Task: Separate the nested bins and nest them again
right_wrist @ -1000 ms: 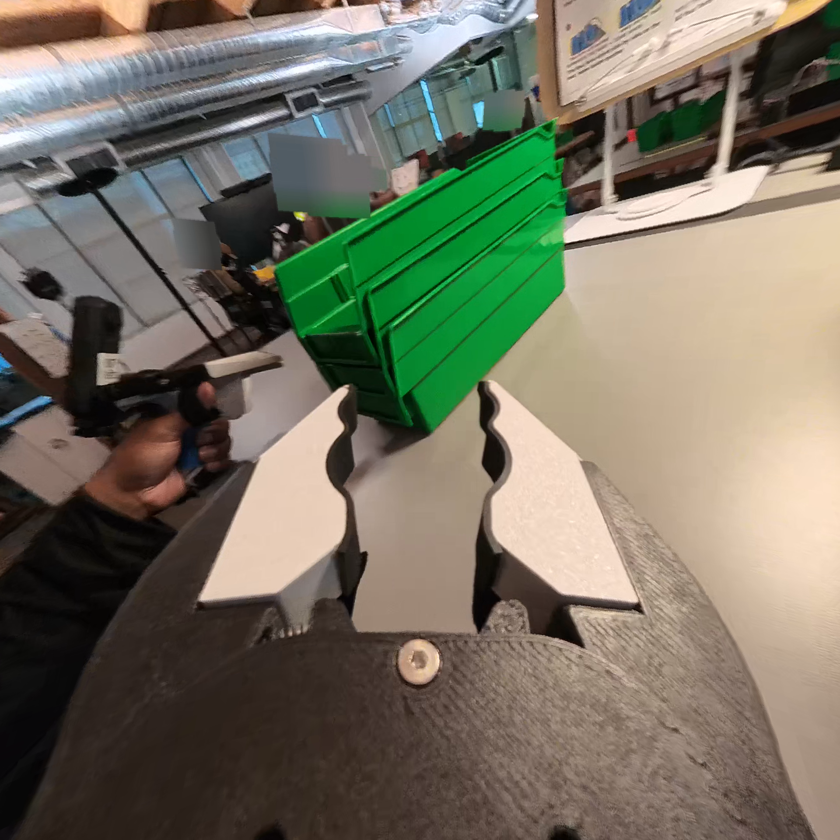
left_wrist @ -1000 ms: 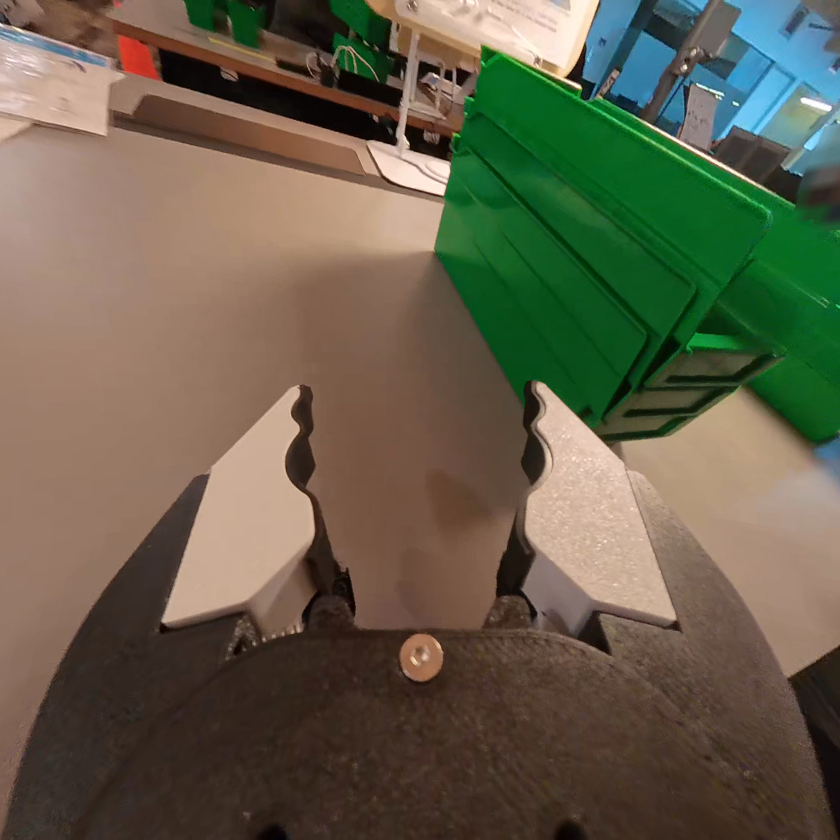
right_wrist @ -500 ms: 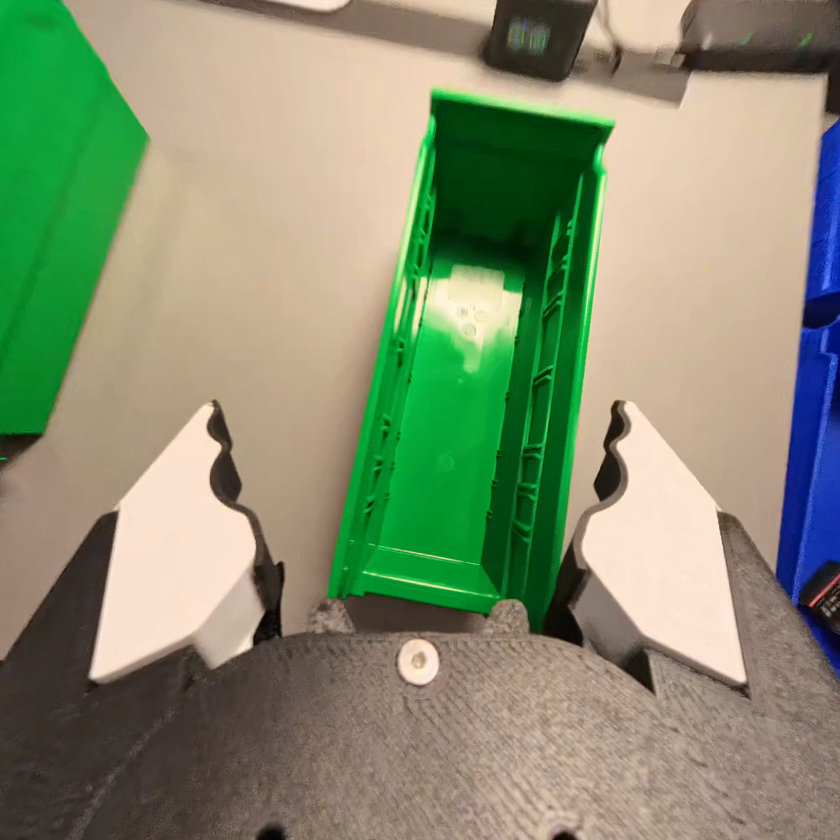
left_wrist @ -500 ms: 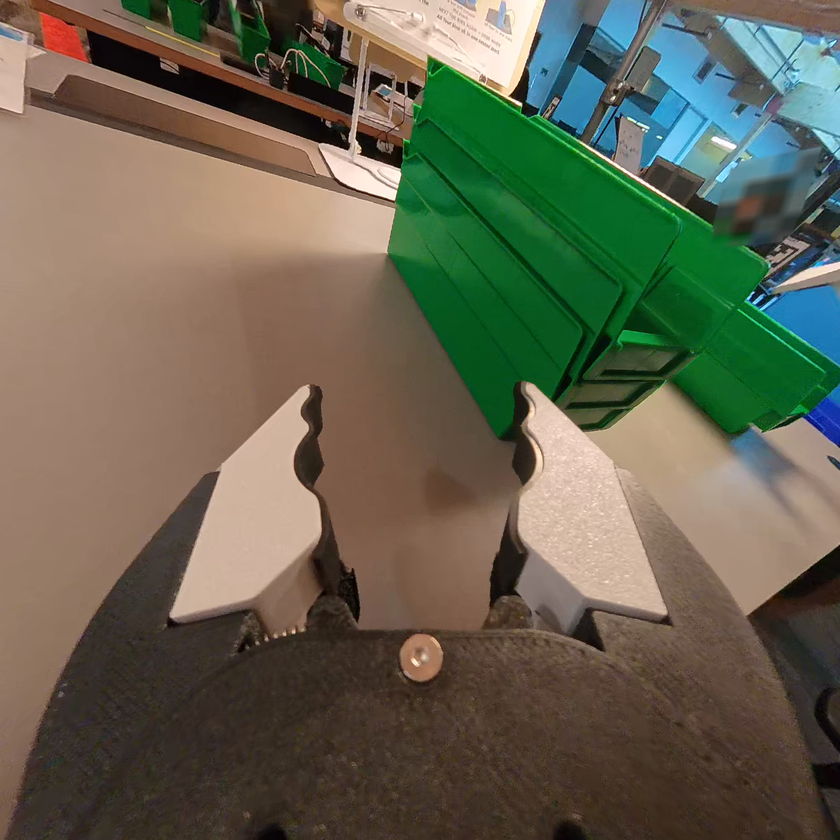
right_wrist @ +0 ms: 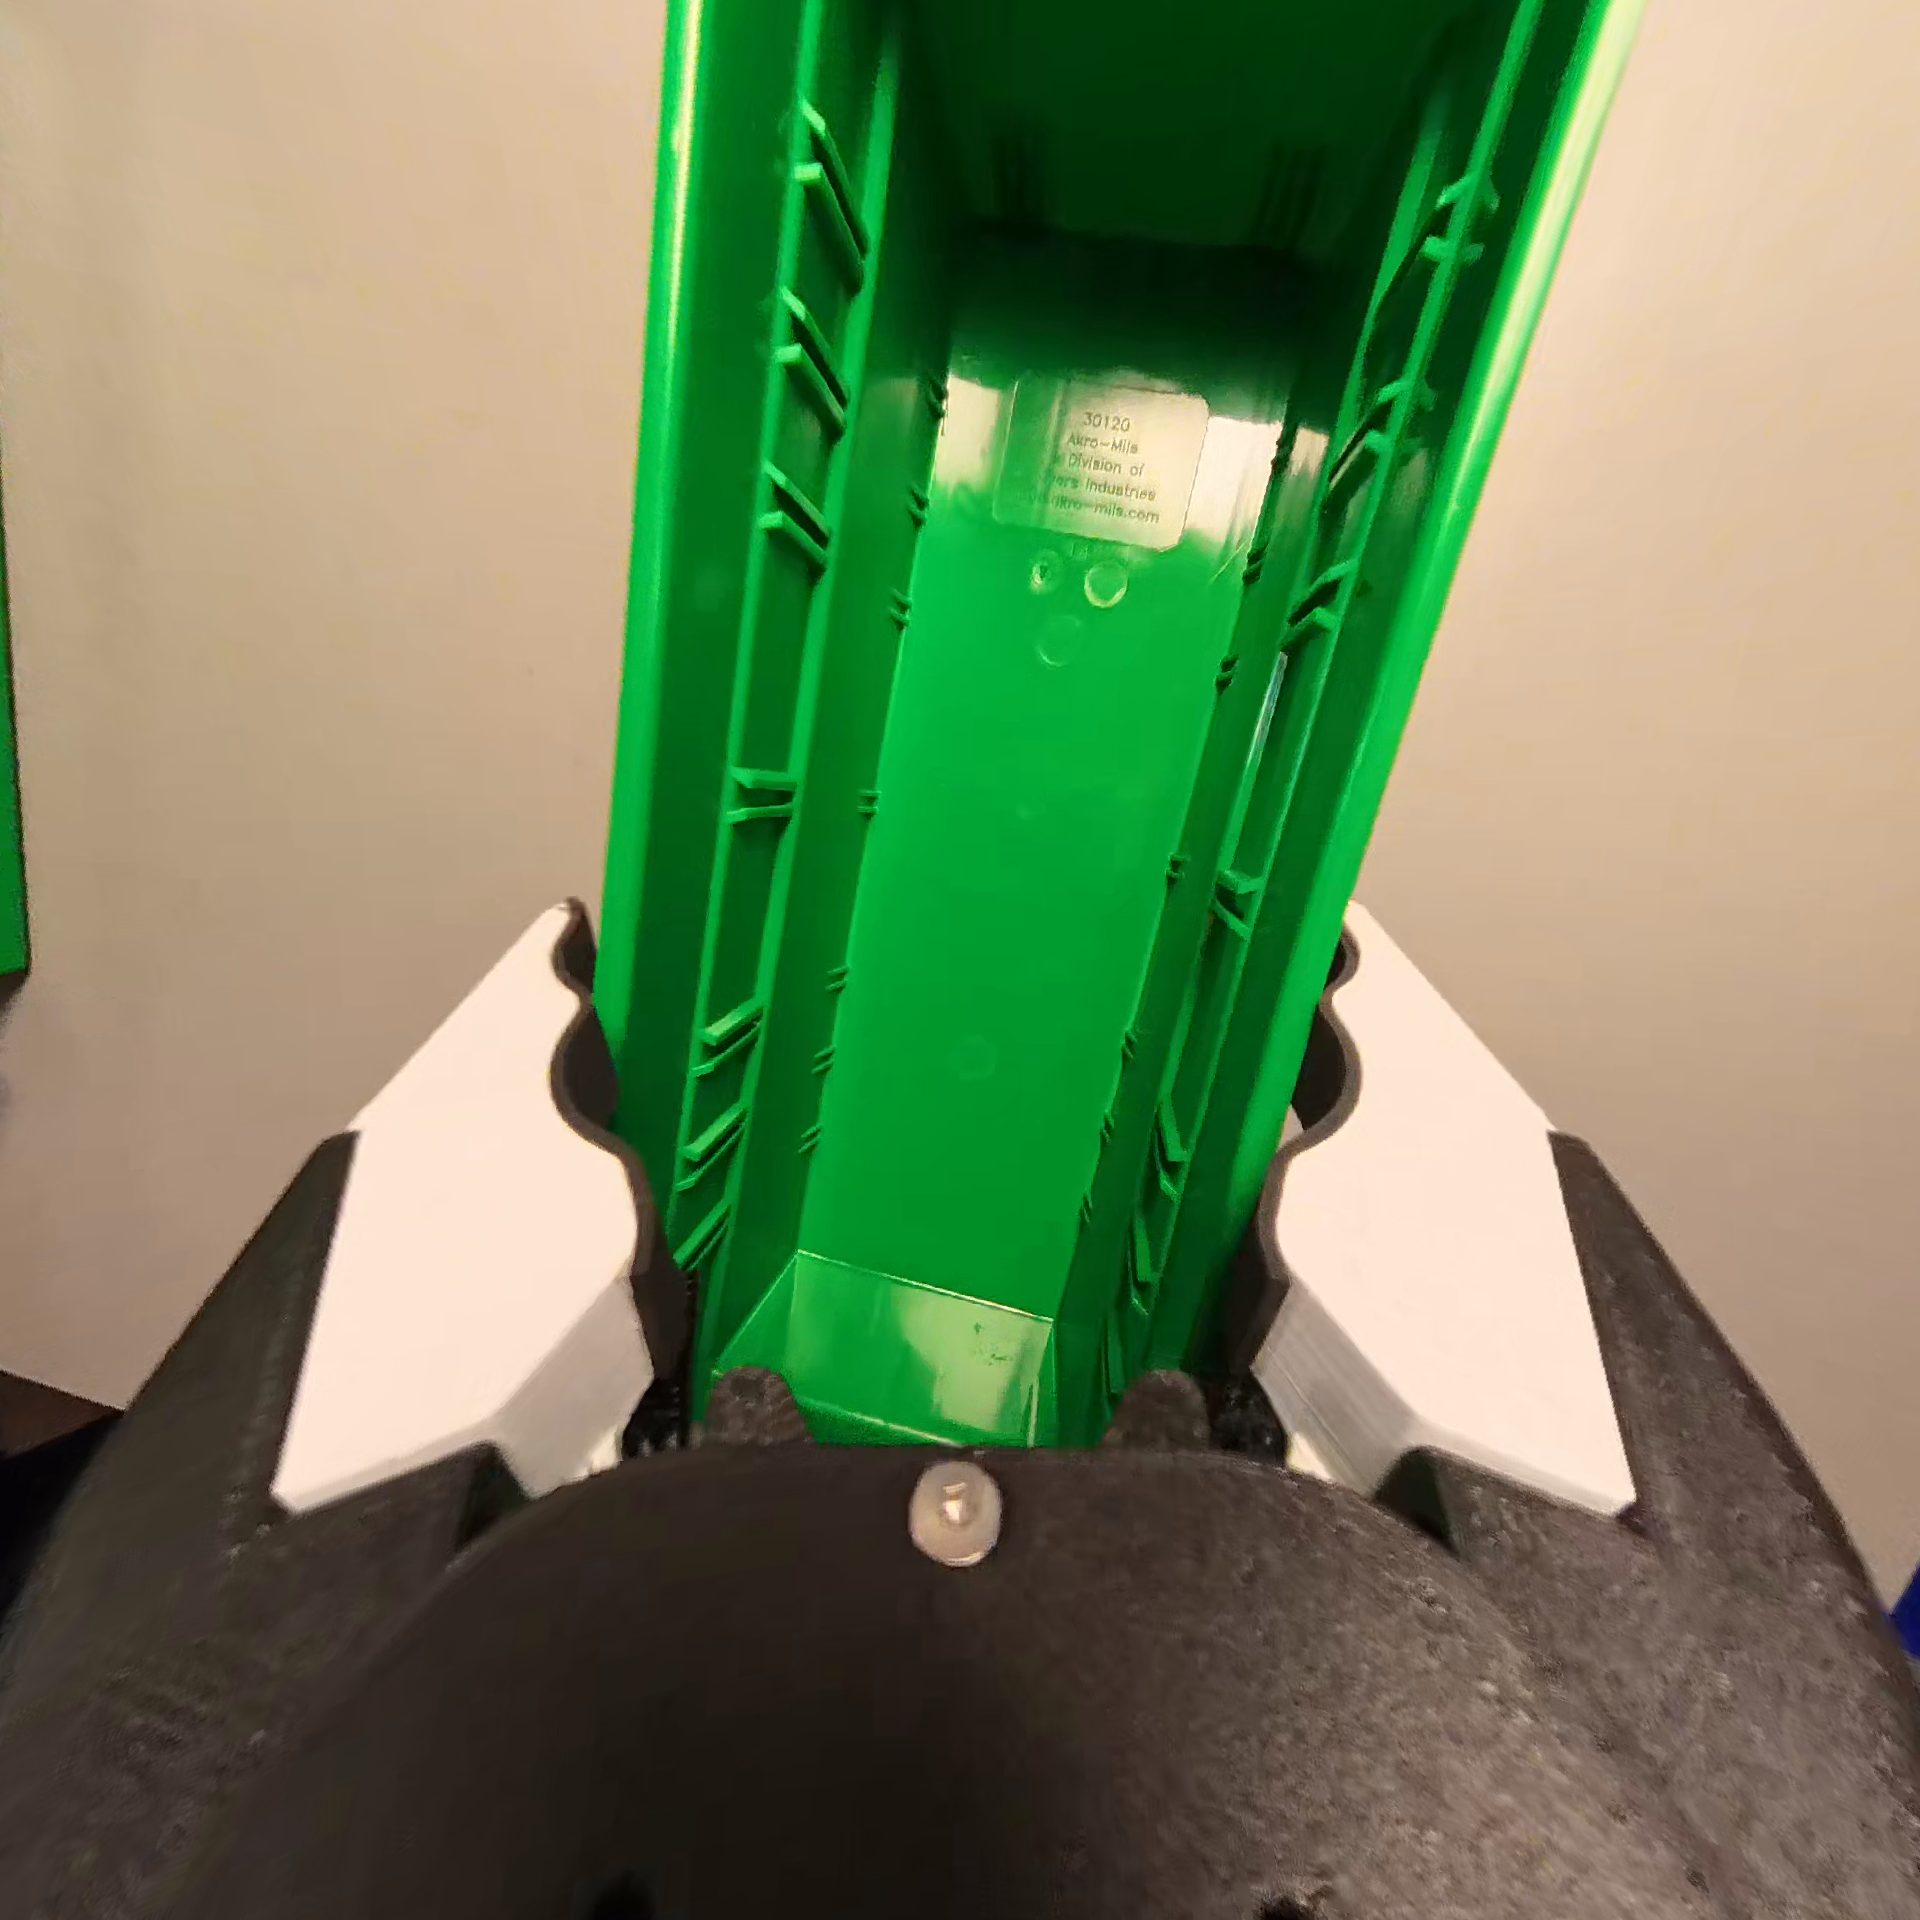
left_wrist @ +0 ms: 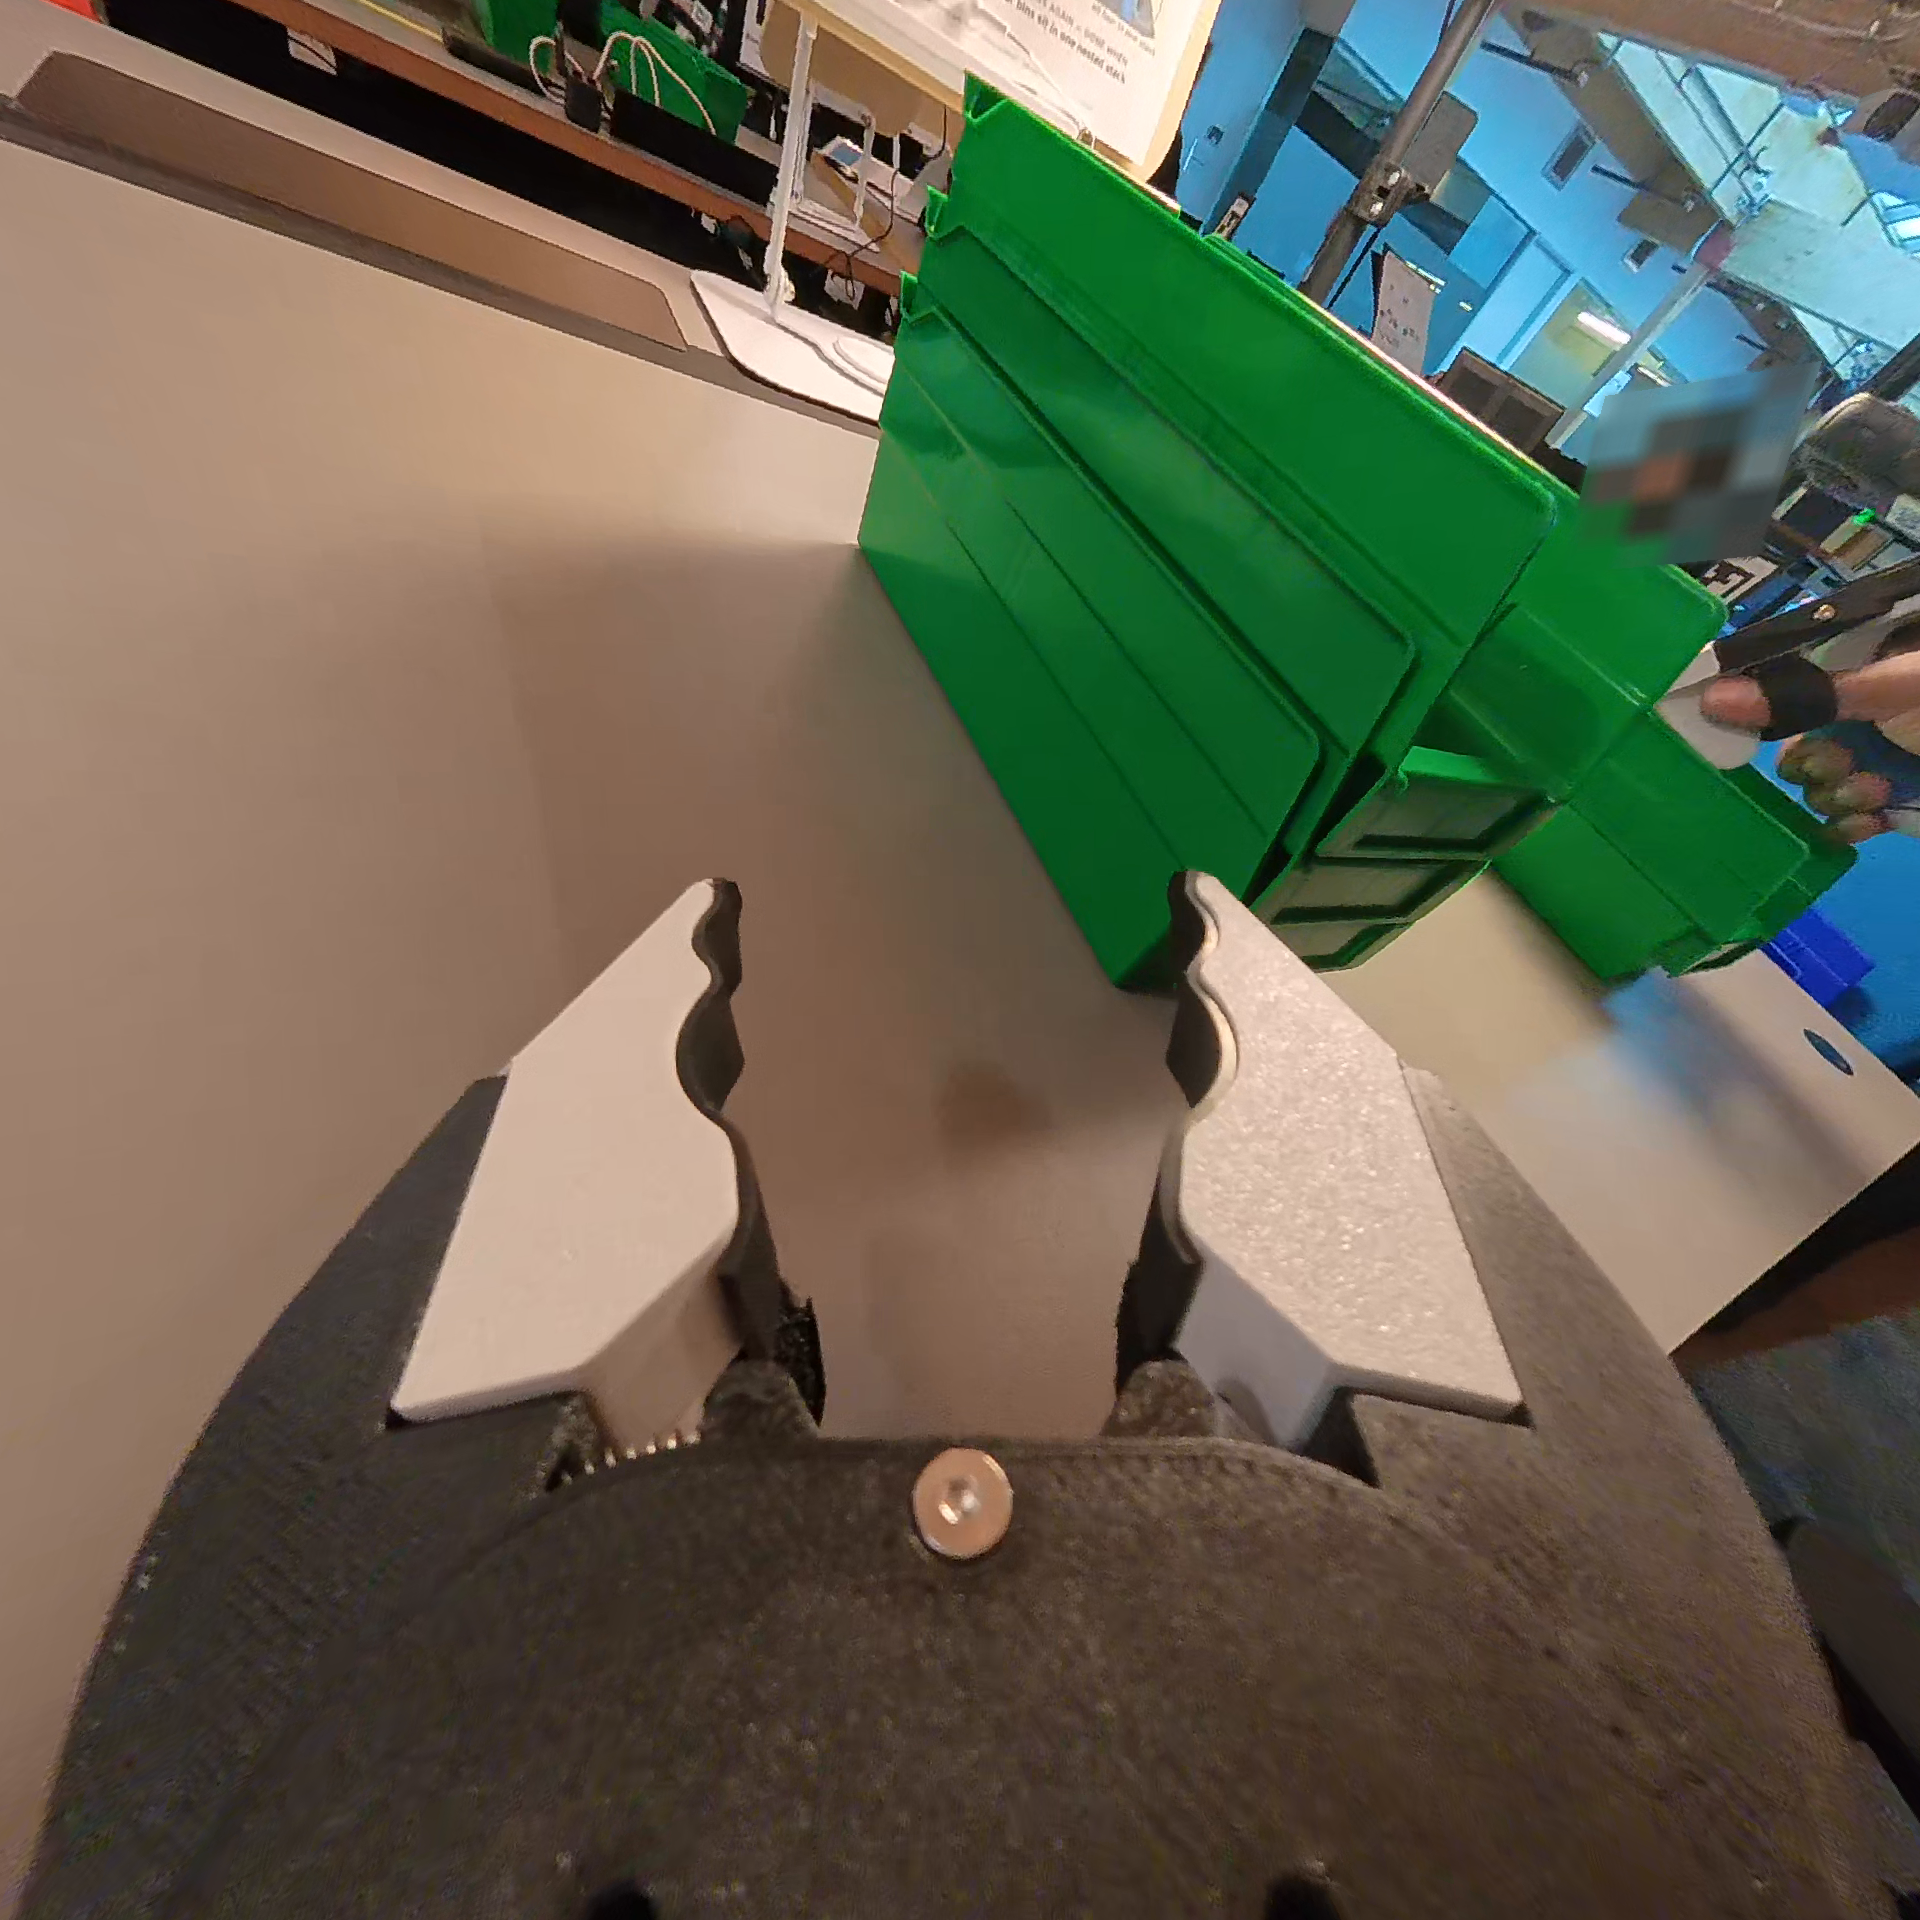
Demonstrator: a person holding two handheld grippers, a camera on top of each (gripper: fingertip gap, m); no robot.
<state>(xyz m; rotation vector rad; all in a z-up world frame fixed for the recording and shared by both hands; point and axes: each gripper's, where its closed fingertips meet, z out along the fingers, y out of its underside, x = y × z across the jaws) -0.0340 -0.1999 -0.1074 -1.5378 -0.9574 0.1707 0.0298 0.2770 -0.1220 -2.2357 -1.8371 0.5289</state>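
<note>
A stack of nested green bins (left_wrist: 1143,582) lies on its side on the grey table (left_wrist: 416,623). My left gripper (left_wrist: 956,894) is open and empty, just above the table, with the stack's near corner beside its right fingertip. A single green bin (right_wrist: 997,831) stands open side up on the table. My right gripper (right_wrist: 961,920) reaches down over its near end, and both pads (right_wrist: 582,997) press on its outer side walls. The left wrist view shows this bin (left_wrist: 1621,831) behind the stack, with the right gripper (left_wrist: 1766,675) and a hand above it.
A white sign stand base (left_wrist: 790,332) sits at the table's far edge, behind the stack. A blue bin (left_wrist: 1818,956) lies beyond the single bin. The table's right edge (left_wrist: 1766,1195) drops off near my left gripper. Another green bin's edge (right_wrist: 10,727) shows at left.
My right gripper swung from the stack to the single bin, opened wide, came down astride it and closed on its side walls. My left gripper drew back a little from the stack and narrowed slightly.
</note>
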